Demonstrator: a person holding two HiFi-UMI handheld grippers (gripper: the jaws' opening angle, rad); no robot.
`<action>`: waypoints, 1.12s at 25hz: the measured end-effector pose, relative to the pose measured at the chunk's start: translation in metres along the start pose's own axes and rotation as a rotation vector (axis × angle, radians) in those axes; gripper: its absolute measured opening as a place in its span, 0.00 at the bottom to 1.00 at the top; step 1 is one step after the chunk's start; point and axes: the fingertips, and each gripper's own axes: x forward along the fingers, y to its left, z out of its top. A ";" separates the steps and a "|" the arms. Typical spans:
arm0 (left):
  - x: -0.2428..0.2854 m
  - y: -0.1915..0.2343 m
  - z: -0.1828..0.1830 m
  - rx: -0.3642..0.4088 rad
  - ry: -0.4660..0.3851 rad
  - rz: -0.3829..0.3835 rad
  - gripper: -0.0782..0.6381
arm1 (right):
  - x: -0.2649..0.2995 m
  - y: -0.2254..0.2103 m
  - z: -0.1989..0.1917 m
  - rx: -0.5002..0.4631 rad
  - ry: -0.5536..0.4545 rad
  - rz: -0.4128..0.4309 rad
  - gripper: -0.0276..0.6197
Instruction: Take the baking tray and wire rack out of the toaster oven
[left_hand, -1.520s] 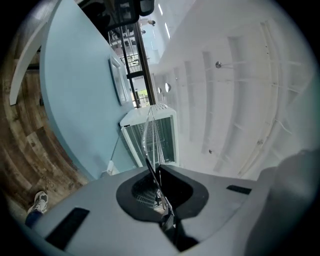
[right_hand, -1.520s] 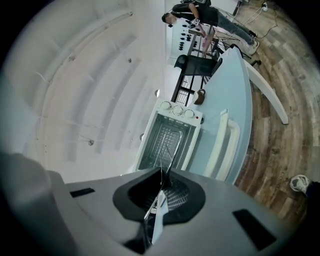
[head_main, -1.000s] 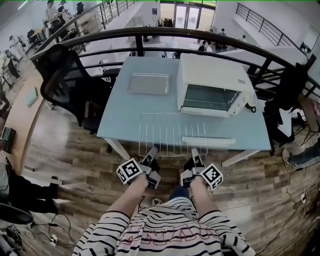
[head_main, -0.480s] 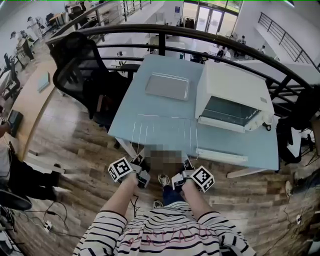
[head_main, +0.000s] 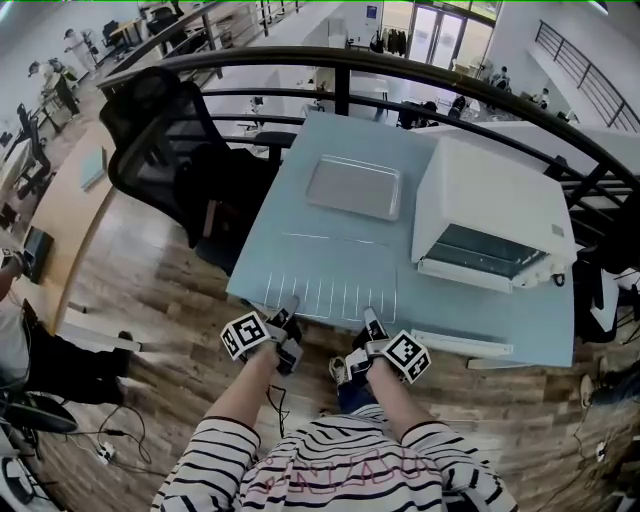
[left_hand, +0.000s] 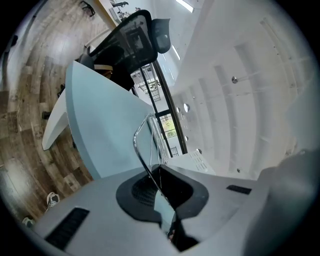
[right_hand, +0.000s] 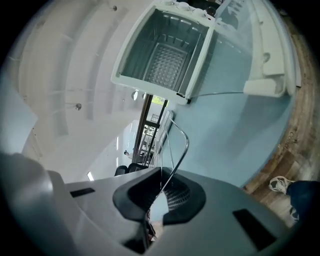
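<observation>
Steel wire, thin and chromed, is what both of my tongs are clamped on: the left tongs (left_hand: 160, 172) are pressed together on the front rod of the wire rack (head_main: 335, 285), and the right tongs (right_hand: 161, 187) pinch the same rod further along it. I judge the rack light and stiff but a bit springy, and its smooth rod could slip or swivel between the pads. Two grips set well apart on the outer frame suit it better than one on the thin cross wires. From my tongs it reaches out over the near part of the desk (head_main: 290, 210), in the lower middle of the head view; I cannot tell whether it rests there. Only the head view shows the baking tray (head_main: 353, 187), lying flat on the desk's far side, just beside the toaster oven (head_main: 490, 215) at the right. The right gripper view alone looks past the dropped door into the oven, which appears empty. The left gripper view adds a black chair (left_hand: 132, 37) at the top of its frame.
</observation>
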 end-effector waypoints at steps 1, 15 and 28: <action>0.006 0.002 0.005 0.005 0.004 0.009 0.14 | 0.007 -0.001 0.001 0.004 0.005 -0.007 0.09; 0.084 0.023 0.046 0.048 0.116 0.103 0.14 | 0.077 -0.017 0.032 0.060 0.006 -0.094 0.09; 0.125 0.032 0.067 0.045 0.243 0.166 0.14 | 0.117 -0.018 0.048 0.081 0.087 -0.131 0.09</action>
